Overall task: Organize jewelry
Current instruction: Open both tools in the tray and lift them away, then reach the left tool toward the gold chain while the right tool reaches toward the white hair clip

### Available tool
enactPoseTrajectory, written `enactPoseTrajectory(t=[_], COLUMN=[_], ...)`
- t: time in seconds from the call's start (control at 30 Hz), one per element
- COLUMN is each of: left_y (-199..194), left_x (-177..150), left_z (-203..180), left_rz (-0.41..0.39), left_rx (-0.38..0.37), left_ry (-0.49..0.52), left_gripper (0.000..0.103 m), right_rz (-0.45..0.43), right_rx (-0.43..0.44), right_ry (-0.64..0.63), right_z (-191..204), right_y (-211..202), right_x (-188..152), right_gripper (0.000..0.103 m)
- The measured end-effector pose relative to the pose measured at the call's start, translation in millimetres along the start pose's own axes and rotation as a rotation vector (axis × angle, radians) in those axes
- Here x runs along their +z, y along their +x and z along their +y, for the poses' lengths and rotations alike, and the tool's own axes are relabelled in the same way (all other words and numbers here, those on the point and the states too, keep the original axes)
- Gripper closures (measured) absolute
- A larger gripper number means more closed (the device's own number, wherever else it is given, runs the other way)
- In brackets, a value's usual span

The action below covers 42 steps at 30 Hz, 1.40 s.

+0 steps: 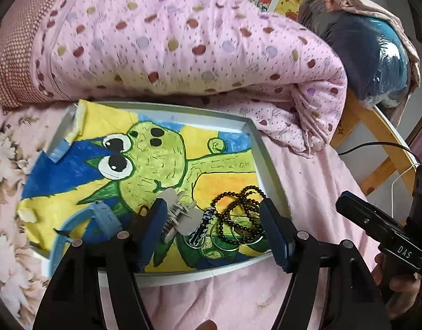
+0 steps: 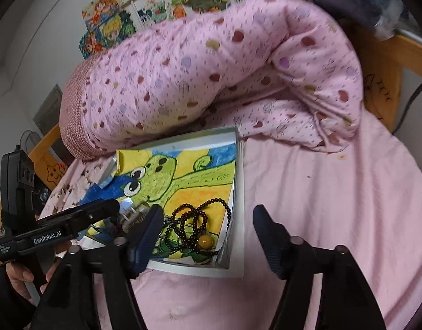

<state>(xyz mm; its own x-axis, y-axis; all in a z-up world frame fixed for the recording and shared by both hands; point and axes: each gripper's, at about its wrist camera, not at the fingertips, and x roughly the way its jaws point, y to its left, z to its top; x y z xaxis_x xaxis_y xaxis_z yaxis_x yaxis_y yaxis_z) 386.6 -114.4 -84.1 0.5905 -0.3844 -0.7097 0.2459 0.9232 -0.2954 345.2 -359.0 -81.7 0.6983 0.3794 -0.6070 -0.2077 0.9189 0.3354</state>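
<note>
A shallow white tray [image 1: 268,159] lined with a green frog drawing lies on the pink bed; it also shows in the right wrist view [image 2: 238,192]. In its near right corner lie a black bead necklace [image 1: 238,209] [image 2: 194,220] with a yellow bead [image 2: 205,240], thin metal rings [image 1: 227,236], a blue-white braided piece [image 1: 205,220], a white hair clip [image 1: 180,211] and a blue watch [image 1: 101,217]. My left gripper [image 1: 213,220] is open, its fingers on either side of the jewelry pile. My right gripper [image 2: 208,225] is open, beside the tray's right wall.
A rolled pink dotted quilt [image 1: 169,41] [image 2: 211,77] lies behind the tray. A wooden bed rail [image 1: 375,137] and a dark wrapped bundle [image 1: 370,55] are at the right. Bare pink sheet [image 2: 334,206] spreads right of the tray. Drawings hang on the wall [image 2: 156,0].
</note>
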Motion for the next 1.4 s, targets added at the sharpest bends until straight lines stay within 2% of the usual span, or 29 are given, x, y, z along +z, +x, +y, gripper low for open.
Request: enactPoseTrajectory(t=[0.1,0.2,0.23,0.37,0.43,0.53,0.77,1.0,1.4], left_y=[-16,-34,-42,-67,-78,-97,-134,-162,-195], left_x=[-1,-5,-7,-15,-19,-31,-60,-87,-133], left_z=[-5,-8,-8,-12,-16,-23,-40,-46,-45], left_rz=[-0.019,-0.051,-0.068,-0.095,-0.100,-0.127,-0.182,-0.207,-0.211], left_rx=[0.028,0.040,0.041,0.048,0.048,0.066,0.101,0.118,0.154], left_ry=[0.011,0.009,0.005,0.015,0.029,0.067,0.146,0.160,0.171], left_gripper=[0.037,0.013,0.010,0.009,0.002,0.002,0.002,0.002,0.002], right_rz=[-0.022,-0.051,-0.060,-0.080,-0.089,-0.111,-0.161,-0.187,-0.146], right_rx=[-0.017,-0.025,-0.021,-0.016,-0.015,-0.020,-0.048,-0.072,-0.148], right_ry=[-0.007,-0.030,-0.038,-0.072,-0.087,-0.095,-0.097,-0.073,-0.004], right_z=[3,10,13,24,29,35,50,65,81], right_y=[-15,-33,-40,-63,-74,-91,-131,-161,-180], right_x=[-1,-4,-6,-14,-20,-30,-55,-81,-140], right_gripper=[0.029,0.020,0.015,0.006,0.003,0.000,0.000,0.000,0.000])
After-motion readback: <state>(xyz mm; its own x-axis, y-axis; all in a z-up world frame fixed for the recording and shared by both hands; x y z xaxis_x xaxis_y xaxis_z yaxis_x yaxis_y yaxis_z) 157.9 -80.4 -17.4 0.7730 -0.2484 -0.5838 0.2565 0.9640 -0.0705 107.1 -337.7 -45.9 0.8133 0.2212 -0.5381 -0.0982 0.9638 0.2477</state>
